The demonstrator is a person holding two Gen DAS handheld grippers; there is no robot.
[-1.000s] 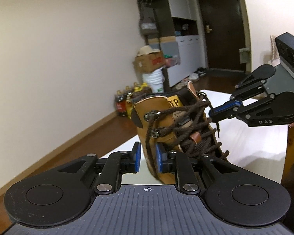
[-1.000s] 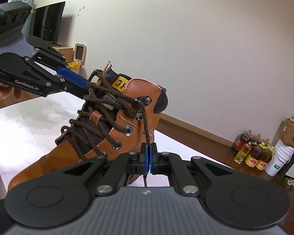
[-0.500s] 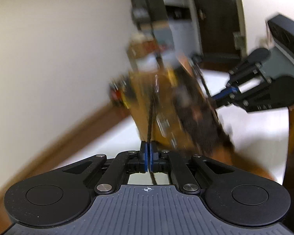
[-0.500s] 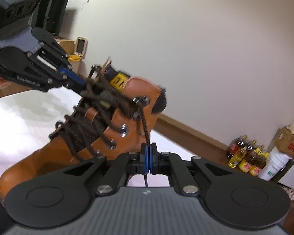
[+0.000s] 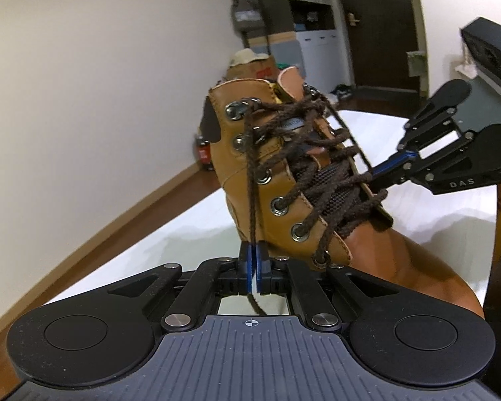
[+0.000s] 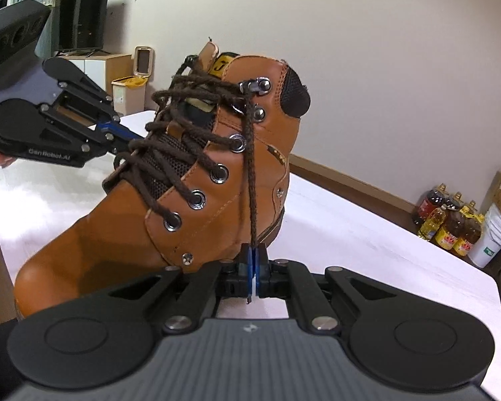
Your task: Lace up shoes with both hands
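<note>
A tan leather boot [image 5: 400, 260] [image 6: 117, 240] with dark brown laces stands tilted on the white table [image 5: 183, 227]. In the left wrist view my left gripper [image 5: 253, 249] is shut on one lace end [image 5: 250, 183], which runs taut up to the top hook. In the right wrist view my right gripper [image 6: 254, 250] is shut on the other lace end [image 6: 250, 173], also taut from the top eyelets. Each gripper shows in the other's view beside the tongue: right gripper [image 5: 377, 173], left gripper [image 6: 133, 138].
The white table [image 6: 350, 234] spreads around the boot. On the floor beyond it stand oil bottles [image 6: 451, 220], a white bucket [image 6: 494, 234] and a cardboard box [image 5: 250, 70]. A dark door [image 5: 377, 26] and a TV [image 6: 83, 16] are at the back.
My left gripper has shut on its lace end; a second ago it stood open around it. Both strands are now pulled taut, and the boot has tipped and looms closer.
</note>
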